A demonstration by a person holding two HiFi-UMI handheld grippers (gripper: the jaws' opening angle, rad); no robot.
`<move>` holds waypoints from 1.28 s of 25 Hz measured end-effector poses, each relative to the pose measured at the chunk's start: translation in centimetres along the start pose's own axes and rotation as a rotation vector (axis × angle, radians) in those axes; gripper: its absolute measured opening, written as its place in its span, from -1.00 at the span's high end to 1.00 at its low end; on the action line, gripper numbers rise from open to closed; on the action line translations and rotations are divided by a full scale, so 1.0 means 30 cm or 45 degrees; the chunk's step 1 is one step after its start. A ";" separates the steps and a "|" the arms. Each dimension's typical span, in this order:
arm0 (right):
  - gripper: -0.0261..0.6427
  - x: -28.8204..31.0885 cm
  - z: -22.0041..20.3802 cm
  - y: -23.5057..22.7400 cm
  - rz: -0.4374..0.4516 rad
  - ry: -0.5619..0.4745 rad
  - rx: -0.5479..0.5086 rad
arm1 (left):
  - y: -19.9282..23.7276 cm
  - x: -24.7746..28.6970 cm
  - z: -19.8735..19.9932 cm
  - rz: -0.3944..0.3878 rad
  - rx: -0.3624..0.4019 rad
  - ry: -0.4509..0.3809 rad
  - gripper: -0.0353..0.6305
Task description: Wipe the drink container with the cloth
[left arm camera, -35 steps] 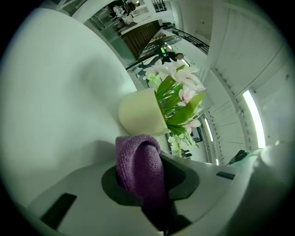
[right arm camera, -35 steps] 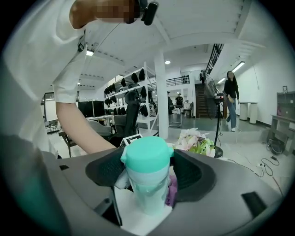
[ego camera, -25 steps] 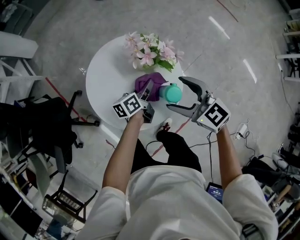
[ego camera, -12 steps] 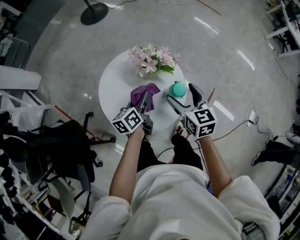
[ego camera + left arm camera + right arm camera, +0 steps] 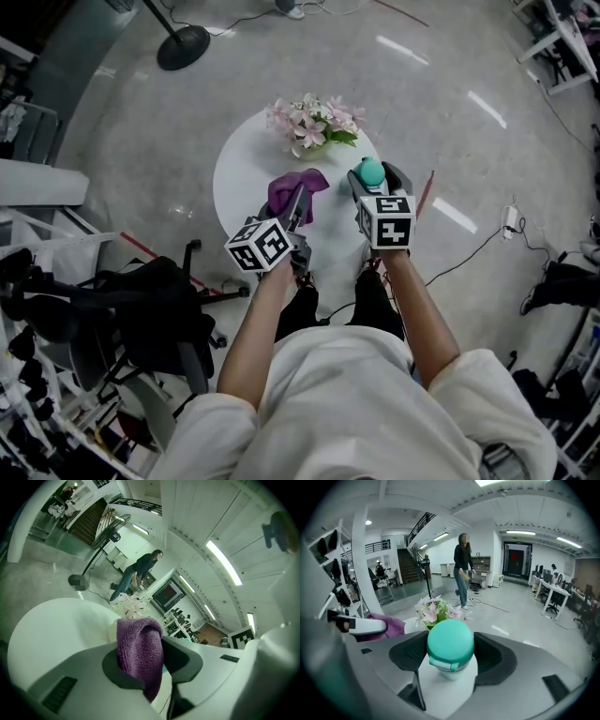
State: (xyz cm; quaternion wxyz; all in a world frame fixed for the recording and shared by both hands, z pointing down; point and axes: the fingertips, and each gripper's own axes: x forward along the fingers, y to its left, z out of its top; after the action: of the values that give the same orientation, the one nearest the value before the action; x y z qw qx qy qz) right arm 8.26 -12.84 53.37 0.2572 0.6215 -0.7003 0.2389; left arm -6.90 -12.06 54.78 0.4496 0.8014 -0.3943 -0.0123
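The drink container [image 5: 371,171], white with a teal lid [image 5: 450,644], stands upright on the round white table [image 5: 242,178]. My right gripper [image 5: 375,180] reaches it from the near side. Its jaws have just been closing, and both pads now touch the lid's sides. My left gripper [image 5: 300,201] is shut on the purple cloth [image 5: 286,194], held left of the container. In the left gripper view the cloth [image 5: 138,648] hangs folded between the jaws. The right gripper view shows the cloth [image 5: 389,625] at the left.
A bunch of pink flowers [image 5: 313,122] stands at the table's far side, just behind the container. A black office chair [image 5: 141,309] is near left on the floor, a fan's base [image 5: 183,47] far left. A person [image 5: 463,569] stands in the background hall.
My right gripper has rolled from lying sideways to level and closed its jaws round the container's lid. My left gripper has lifted the purple cloth.
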 end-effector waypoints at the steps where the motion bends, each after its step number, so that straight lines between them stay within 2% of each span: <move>1: 0.00 0.000 0.001 0.005 0.034 0.001 -0.026 | -0.007 -0.002 0.010 -0.011 0.006 -0.001 0.57; 5: 0.00 -0.005 -0.010 0.030 0.228 0.050 -0.198 | -0.053 0.003 0.054 -0.064 -0.014 -0.020 0.57; 9: 0.00 -0.018 -0.018 0.049 0.447 0.052 -0.393 | -0.167 0.029 0.110 -0.195 -0.138 -0.060 0.57; 12: 0.00 -0.023 -0.028 0.061 0.603 0.041 -0.508 | -0.258 0.073 0.146 -0.281 -0.144 -0.084 0.57; 16: 0.00 -0.040 -0.041 0.071 0.811 0.042 -0.660 | -0.332 0.139 0.158 -0.267 -0.035 -0.096 0.57; 21: -0.01 -0.053 -0.049 0.067 1.027 0.053 -0.782 | -0.375 0.242 0.106 -0.306 -0.131 -0.057 0.57; 24: -0.01 -0.059 -0.053 0.067 1.137 0.050 -0.833 | -0.365 0.297 0.048 -0.247 -0.113 -0.023 0.57; 27: -0.02 -0.069 -0.055 0.066 1.236 0.051 -0.852 | -0.320 0.333 0.020 -0.156 -0.110 -0.050 0.57; 32: -0.02 -0.076 -0.061 0.069 1.337 0.057 -0.836 | -0.199 0.382 -0.014 -0.054 -0.187 -0.084 0.57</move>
State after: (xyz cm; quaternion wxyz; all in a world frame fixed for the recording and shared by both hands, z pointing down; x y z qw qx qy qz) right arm 6.55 -9.71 53.22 0.2978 0.0771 -0.9441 0.1185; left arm 4.86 -17.43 54.52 0.4934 0.7736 -0.3900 -0.0771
